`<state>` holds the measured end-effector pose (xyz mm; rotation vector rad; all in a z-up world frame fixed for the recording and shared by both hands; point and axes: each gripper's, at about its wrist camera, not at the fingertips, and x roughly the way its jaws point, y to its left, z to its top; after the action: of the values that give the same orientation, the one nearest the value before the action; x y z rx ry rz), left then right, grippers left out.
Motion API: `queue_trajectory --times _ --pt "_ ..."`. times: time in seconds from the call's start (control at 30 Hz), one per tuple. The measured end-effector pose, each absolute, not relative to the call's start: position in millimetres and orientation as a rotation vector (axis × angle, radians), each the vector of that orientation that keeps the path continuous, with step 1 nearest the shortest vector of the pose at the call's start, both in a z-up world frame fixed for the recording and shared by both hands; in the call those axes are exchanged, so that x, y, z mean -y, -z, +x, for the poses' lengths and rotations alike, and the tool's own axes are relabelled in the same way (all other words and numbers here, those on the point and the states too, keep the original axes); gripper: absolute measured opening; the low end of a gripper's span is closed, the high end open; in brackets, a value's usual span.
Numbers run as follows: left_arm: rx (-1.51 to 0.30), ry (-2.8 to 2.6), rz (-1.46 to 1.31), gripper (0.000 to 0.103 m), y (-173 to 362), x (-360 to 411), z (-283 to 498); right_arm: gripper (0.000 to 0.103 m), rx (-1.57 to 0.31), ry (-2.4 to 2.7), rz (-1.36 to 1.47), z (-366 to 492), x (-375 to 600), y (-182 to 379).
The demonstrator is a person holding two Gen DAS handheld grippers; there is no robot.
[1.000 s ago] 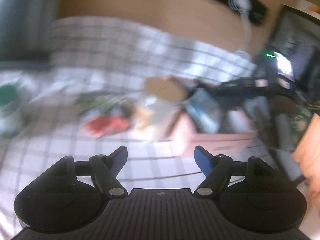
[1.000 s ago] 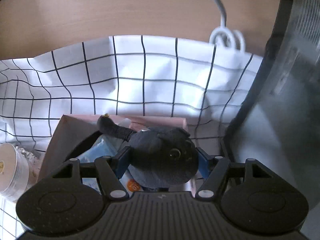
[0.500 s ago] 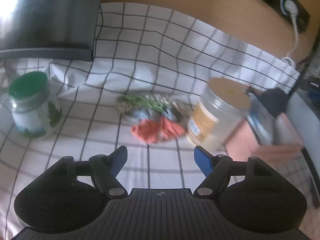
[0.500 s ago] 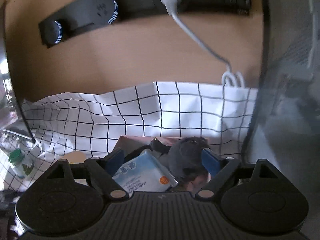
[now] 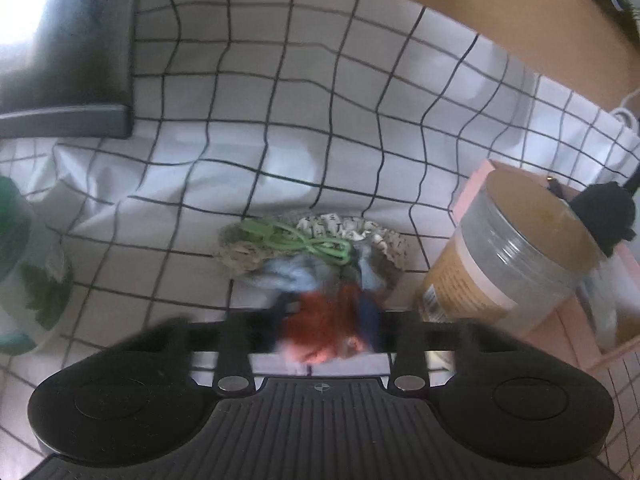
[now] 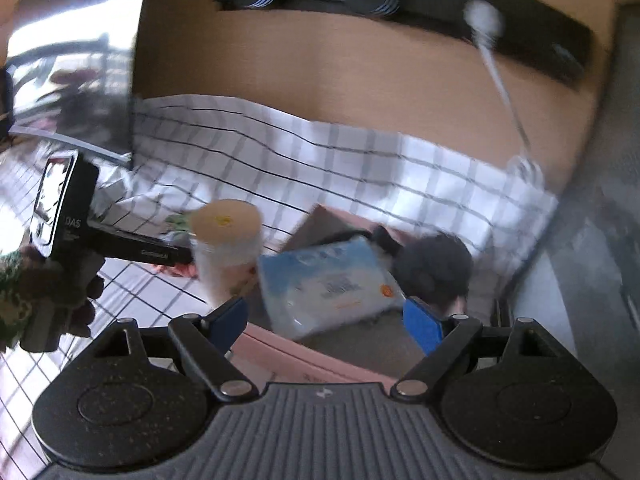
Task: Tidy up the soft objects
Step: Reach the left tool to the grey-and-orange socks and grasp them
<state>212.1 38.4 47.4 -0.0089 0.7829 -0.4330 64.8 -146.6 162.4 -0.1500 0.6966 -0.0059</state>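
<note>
A pile of soft items lies on the checked cloth: a green cord (image 5: 304,240), a knitted grey piece (image 5: 388,240), a blue cloth (image 5: 288,276) and a red-orange cloth (image 5: 320,344). My left gripper (image 5: 328,320) is down on the pile. Its blurred jaws are closing, and the red-orange cloth is squeezed between them. My right gripper (image 6: 326,320) hangs open with nothing in it above the pink box (image 6: 312,356). A blue wipes pack (image 6: 332,276) and a black plush toy (image 6: 436,268) lie in that box.
A clear jar with a tan lid (image 5: 504,248) stands between the pile and the pink box (image 5: 576,320). A green-lidded jar (image 5: 36,280) sits at the left and a dark appliance (image 5: 68,60) behind it. A grey appliance (image 6: 600,240) borders the right side, below a wall power strip (image 6: 400,4).
My left gripper has dropped onto the pile and closed around the red-orange cloth. My right gripper has let go of the black plush toy, opened wider, and lifted back from the box.
</note>
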Motion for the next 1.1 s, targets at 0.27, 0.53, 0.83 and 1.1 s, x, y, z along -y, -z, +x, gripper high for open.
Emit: queue_trajectory --times 0.27,0.53,0.83,1.1 --pt "-0.800 0.391 -0.009 0.017 -46 -108 162 0.052 -0.713 -0.271 -0.204 110 64 -145" --pt "-0.820 0.330 -0.106 0.017 -55 -161 132 0.047 -0.736 -0.204 -0.384 209 -23 -100" --pt "-0.824 0.309 -0.178 0.017 -68 -193 112 0.043 -0.933 -0.095 -0.298 275 -25 -47" --pt "-0.848 0.302 -0.196 0.017 -65 -195 118 0.008 -0.909 -0.194 -0.166 243 -16 -67"
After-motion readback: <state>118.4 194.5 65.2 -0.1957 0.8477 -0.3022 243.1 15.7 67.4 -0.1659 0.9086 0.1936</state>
